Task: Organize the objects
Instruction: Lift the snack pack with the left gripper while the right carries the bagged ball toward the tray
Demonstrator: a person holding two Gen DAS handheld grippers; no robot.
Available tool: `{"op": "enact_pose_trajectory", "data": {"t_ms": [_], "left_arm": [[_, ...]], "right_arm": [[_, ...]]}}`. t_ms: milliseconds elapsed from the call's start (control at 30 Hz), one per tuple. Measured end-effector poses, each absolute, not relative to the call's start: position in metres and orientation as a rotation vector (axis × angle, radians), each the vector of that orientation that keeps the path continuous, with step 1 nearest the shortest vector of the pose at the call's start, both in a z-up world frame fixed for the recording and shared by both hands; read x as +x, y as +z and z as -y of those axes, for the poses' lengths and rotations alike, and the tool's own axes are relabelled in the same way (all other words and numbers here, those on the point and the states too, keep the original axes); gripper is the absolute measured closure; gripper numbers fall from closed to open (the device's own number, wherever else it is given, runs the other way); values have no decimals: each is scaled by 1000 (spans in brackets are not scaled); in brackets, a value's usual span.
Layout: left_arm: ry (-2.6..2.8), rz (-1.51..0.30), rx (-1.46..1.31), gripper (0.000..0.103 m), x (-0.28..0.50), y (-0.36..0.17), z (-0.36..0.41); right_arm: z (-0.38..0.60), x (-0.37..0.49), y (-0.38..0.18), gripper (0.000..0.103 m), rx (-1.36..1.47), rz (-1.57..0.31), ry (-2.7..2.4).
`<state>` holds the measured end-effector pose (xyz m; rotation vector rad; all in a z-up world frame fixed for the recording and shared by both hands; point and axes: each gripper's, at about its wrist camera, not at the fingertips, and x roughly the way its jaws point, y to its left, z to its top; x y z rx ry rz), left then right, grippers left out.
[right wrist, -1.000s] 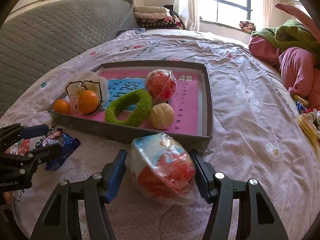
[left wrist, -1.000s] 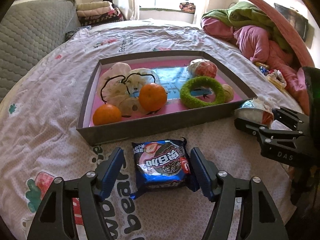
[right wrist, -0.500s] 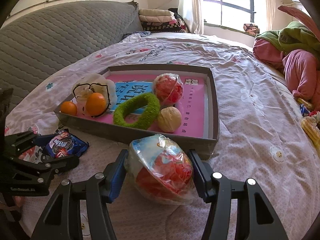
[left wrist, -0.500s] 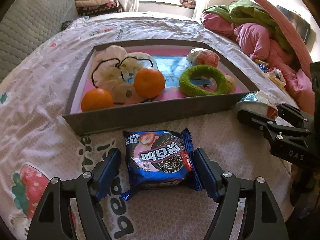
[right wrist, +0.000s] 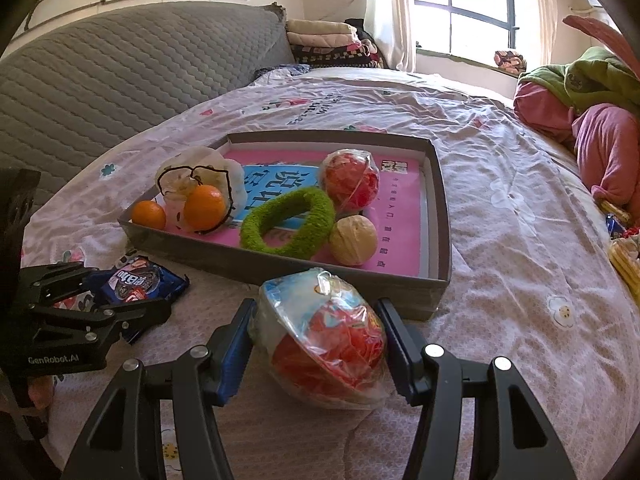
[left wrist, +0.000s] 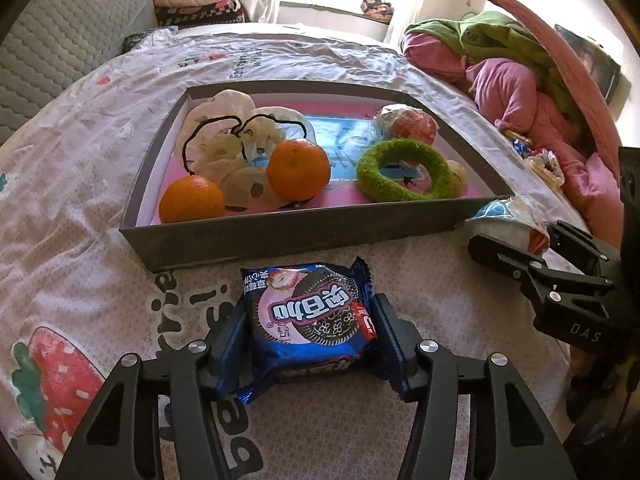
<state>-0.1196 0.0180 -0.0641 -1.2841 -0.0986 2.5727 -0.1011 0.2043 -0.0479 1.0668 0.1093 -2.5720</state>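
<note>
Your bed [left wrist: 80, 168] fills both views under its printed pink sheet, and the grey shallow box [left wrist: 280, 236] sits across the middle of the left wrist frame, its near wall facing you. Inside the box, from left to right in that frame, lie a cream drawstring pouch [left wrist: 224, 128], two oranges [left wrist: 191, 199] with the bigger one [left wrist: 298, 168] resting against the pouch, a green fuzzy ring [left wrist: 404, 174], a wrapped red ball [left wrist: 412, 126] behind the ring, and a beige ball [right wrist: 353, 240] at the ring's right edge. In the lower centre of the right wrist frame your right tongs [right wrist: 318, 338] are clamped on the bagged red and white ball [right wrist: 324, 336], which rests on the sheet just in front of the box's near right corner. In the lower centre of the left wrist frame your left tongs [left wrist: 308, 332] have just been closing around the blue cookie packet [left wrist: 310, 316], and their blue pads now press both of its sides. The packet lies on the sheet just in front of the box's near wall, its print upside down to you.
</note>
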Motion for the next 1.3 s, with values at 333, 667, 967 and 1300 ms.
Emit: {"op": "enact_pose_trajectory", "data": {"t_ms": [333, 667, 967, 1300], "left_arm": [[2596, 94, -1237, 46, -116, -52, -17], [2604, 98, -1222, 46, -115, -47, -16], [2667, 47, -1110, 47, -109, -24, -16], [2699, 37, -1063, 47, -114, -10, -17]], "right_arm": [[-206, -97, -39, 44, 1006, -49, -2558], [-206, -95, -37, 44, 986, -39, -2555], [-206, -93, -32, 44, 947, -18, -2557], [-192, -92, -10, 44, 837, -30, -2569]]}}
